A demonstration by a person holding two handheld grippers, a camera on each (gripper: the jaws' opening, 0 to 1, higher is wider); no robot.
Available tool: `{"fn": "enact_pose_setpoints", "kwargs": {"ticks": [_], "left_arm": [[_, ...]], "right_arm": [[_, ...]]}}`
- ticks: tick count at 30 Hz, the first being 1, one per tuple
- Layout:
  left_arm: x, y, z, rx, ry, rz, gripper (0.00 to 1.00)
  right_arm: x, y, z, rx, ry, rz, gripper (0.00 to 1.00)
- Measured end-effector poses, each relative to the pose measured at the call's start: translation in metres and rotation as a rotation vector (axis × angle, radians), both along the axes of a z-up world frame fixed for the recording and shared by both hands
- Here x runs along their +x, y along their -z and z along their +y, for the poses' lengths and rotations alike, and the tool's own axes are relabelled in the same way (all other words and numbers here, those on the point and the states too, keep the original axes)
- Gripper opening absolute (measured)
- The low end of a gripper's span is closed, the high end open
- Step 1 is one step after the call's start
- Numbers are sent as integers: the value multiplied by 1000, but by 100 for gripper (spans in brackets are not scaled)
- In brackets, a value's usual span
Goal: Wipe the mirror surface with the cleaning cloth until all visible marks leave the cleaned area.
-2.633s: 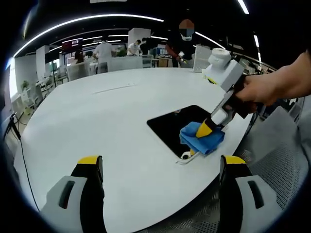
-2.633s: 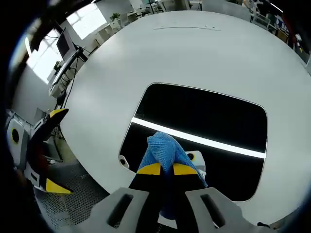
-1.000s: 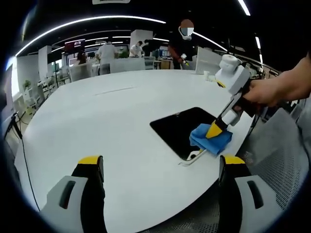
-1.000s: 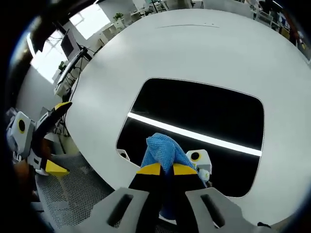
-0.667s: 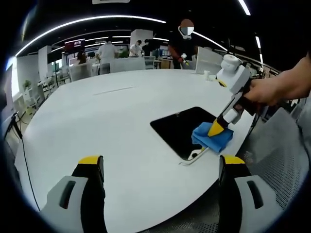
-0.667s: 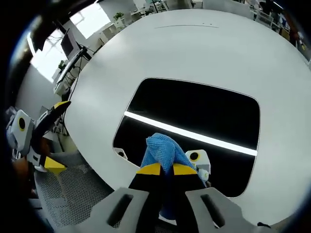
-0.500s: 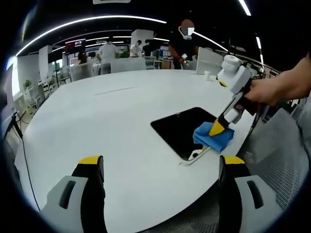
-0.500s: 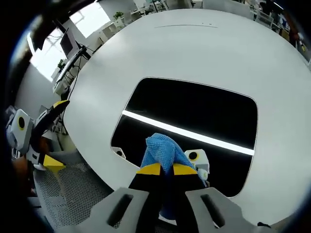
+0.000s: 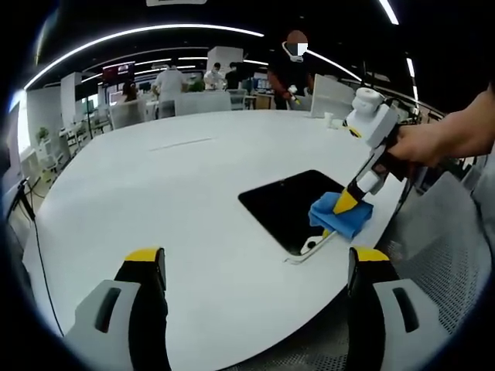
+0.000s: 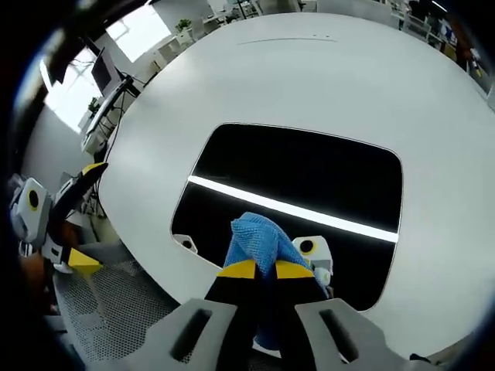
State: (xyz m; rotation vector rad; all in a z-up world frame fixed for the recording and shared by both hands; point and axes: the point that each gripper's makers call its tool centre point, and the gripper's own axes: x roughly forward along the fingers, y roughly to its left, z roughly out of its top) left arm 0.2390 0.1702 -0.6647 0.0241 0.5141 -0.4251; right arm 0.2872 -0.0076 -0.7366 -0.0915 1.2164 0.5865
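Now we press the blue cloth (image 10: 259,236), clamped in our right gripper's (image 10: 258,269) fingers, onto the mirror's (image 10: 309,182) near edge on the white bench (image 9: 155,193), while our left gripper's (image 9: 251,267) fingers stand apart.

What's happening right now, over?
Right gripper shut on blue cloth, pressing it on mirror near its edge. Left gripper open, off the table. Nothing in the way.

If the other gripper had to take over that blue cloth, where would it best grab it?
Probably the bunched top of the blue cloth, which sticks out beyond the right gripper shut on it. Come from the mirror side, over the glass: that fold stands free, while the rest is pinched or pressed down. The left gripper is open.
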Motion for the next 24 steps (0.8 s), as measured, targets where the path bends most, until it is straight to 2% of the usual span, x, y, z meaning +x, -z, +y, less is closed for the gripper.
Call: {"fn": "enact_pose_setpoints", "kwargs": {"ticks": [24], "left_arm": [[1, -1, 0, -10, -5, -4, 97]], "right_arm": [[27, 0, 5, -23, -16, -19, 0]]}}
